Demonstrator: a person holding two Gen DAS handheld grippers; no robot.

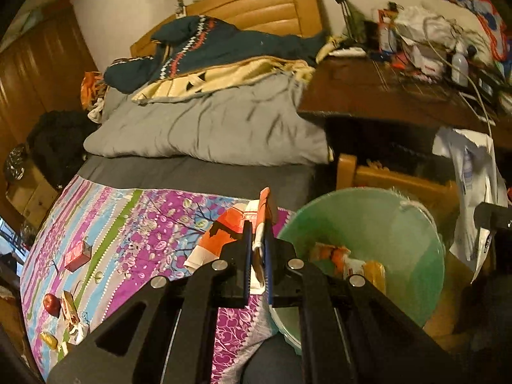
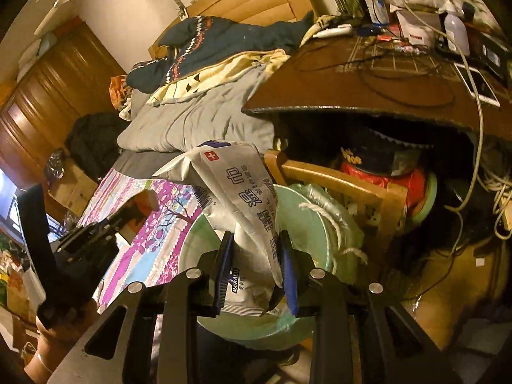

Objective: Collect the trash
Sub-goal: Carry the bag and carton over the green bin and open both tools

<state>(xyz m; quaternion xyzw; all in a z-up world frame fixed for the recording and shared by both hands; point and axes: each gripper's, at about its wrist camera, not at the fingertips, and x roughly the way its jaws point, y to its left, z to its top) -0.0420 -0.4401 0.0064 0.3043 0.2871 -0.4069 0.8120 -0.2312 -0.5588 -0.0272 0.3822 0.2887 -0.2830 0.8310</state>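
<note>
My left gripper (image 1: pixel 257 240) is shut on an orange and white carton (image 1: pixel 224 233), held above the bed's patterned sheet (image 1: pixel 134 224), just left of the green bin (image 1: pixel 412 224). The bin holds some wrappers (image 1: pixel 348 262). My right gripper (image 2: pixel 256 256) is shut on a white wet-wipes packet (image 2: pixel 236 182), held over the green bin (image 2: pixel 307 224). That packet also shows at the right of the left wrist view (image 1: pixel 473 192). The left gripper shows at the left of the right wrist view (image 2: pixel 92 233).
On the sheet lie a red box (image 1: pixel 78 252), an apple (image 1: pixel 52 304), a small carton (image 1: pixel 69 307) and a gold wrapper (image 1: pixel 48 339). A grey pillow (image 1: pixel 208 128), a wooden chair (image 2: pixel 345 188) and a cluttered desk (image 2: pixel 368 80) stand nearby.
</note>
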